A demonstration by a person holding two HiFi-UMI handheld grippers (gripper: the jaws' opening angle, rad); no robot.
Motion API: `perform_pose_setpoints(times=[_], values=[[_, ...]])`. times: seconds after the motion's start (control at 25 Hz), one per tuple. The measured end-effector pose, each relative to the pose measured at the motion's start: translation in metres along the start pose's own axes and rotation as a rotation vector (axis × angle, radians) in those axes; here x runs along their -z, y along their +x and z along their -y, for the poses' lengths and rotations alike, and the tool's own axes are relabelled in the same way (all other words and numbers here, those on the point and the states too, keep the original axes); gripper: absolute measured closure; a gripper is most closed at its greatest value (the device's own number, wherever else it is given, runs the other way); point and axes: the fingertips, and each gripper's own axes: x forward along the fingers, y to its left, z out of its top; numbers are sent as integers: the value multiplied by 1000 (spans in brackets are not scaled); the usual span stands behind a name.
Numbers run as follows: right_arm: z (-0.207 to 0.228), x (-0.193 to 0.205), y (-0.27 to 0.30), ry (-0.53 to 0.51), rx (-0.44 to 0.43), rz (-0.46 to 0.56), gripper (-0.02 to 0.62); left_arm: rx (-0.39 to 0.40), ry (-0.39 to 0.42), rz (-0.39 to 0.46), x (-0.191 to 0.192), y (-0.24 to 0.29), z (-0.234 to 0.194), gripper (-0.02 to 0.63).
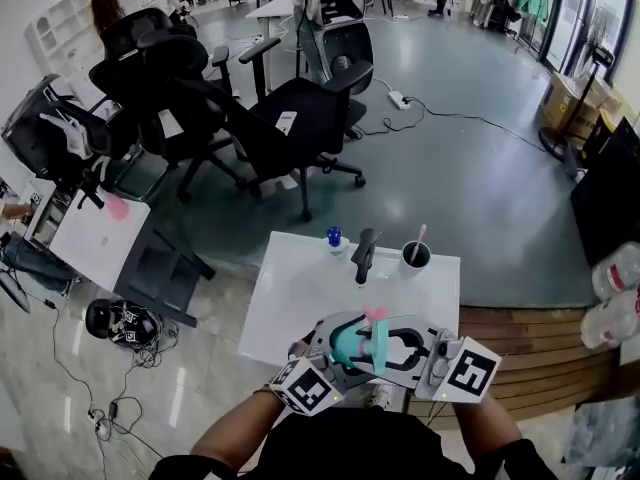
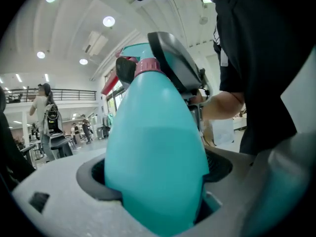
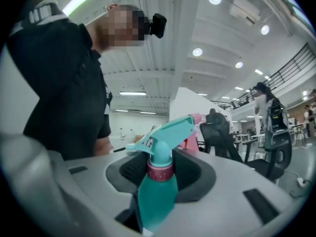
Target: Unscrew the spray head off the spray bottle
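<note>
Left gripper [image 2: 154, 186]: fingers [image 2: 54, 189] clamped on the broad teal body of the spray bottle [image 2: 155, 147], which fills the gap between them.
Right gripper [image 3: 160, 177]: fingers [image 3: 237, 181] partly apart, closed round the pink collar [image 3: 160, 170] under the spray head [image 3: 165, 135].
Spray bottle: held up between both grippers, over the near edge of the white worktop [image 1: 300, 288].
Spray head: seated on the bottle.
</note>
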Motion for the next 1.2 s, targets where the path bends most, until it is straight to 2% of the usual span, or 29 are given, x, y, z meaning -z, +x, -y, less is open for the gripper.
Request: perform_pose_setpoints(times=[0.12,0.2,0.32,0.44,0.6,0.72,0.88,1.08,1.2], values=[[-12,0,-6,-46,-138,-18,452,76,3,22,-8,1,12,137],[-13,-6,-8,-55,-168,11,448,73,-2,34,-13,2,12,137],[-1,-13,-7,-33,-84,81,431,-21,-20,30,-13,3,-3,137],[15,-15,-8,5,44,132,323,-156,-57,-2,-3,1,-26,137],[35,-9,-11,26,223,128,311,-356,-111,-64,15,-10,-57,137],[46,0,-10,70,316,113,321,-469,-130,-106,24,-16,-74,137],[54,8,-2,152,375,83,354,-514,-120,-138,32,-12,-75,137],[59,12,3,144,426,47,431,-524,-101,-135,26,-11,-74,137],[56,9,2,120,428,46,445,-515,-105,-131,23,-12,-73,137]])
